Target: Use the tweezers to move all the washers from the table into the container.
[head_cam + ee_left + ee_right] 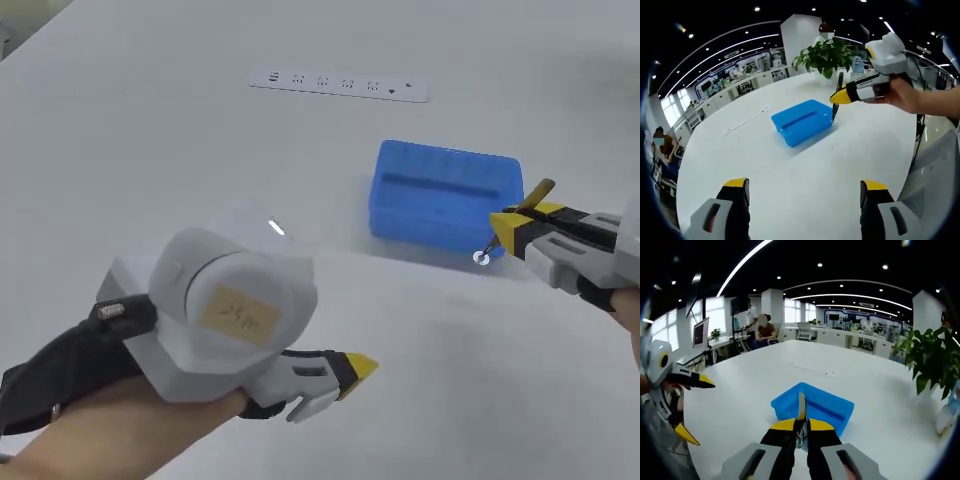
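At the head view's right a washer [482, 258] is seen at the tip of tweezers [538, 192] pinched by the right gripper [512, 232]; the left gripper [804, 185] is spread above a white office table [150, 150].

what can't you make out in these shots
1. Inside of the container: head view, blurred, contents unreadable.
2. Tips of the tweezers: right gripper view, hidden behind the right claw.
3. The washer at those tips: head view, too small to tell whether pinched or resting on the table.
4. Rear of the right claw: cut off by head view's right edge.
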`<move>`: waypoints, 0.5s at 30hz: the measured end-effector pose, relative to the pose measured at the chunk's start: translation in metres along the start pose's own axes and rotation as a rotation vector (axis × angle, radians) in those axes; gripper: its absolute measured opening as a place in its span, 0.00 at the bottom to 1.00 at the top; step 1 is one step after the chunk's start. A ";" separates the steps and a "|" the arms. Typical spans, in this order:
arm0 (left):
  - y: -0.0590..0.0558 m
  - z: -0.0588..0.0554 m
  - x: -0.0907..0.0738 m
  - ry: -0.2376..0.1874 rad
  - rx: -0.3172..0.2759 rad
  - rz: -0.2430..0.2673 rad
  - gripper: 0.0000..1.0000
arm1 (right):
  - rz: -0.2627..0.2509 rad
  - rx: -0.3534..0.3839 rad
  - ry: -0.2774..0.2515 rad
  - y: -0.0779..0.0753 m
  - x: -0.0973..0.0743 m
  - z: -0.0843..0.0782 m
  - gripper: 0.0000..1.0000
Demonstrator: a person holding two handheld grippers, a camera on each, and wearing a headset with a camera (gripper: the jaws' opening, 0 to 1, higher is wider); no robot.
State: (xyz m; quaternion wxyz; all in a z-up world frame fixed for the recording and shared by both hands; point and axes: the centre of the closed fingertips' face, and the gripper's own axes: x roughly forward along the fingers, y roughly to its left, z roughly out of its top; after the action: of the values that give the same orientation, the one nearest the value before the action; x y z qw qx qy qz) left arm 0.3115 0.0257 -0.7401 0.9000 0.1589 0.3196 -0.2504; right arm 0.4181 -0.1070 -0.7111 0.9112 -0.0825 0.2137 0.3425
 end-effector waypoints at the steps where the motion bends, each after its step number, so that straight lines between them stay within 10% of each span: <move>1: 0.000 0.000 0.000 -0.001 0.002 0.001 0.94 | -0.002 -0.005 -0.006 -0.001 0.001 0.002 0.03; 15: 0.004 0.003 -0.002 -0.012 -0.007 0.008 0.96 | -0.018 -0.037 -0.039 -0.019 0.033 0.024 0.04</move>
State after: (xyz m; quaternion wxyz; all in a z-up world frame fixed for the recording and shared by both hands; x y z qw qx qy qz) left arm 0.3138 0.0281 -0.7364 0.9034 0.1556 0.3143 -0.2469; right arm 0.4610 -0.0951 -0.7040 0.9164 -0.0947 0.1890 0.3399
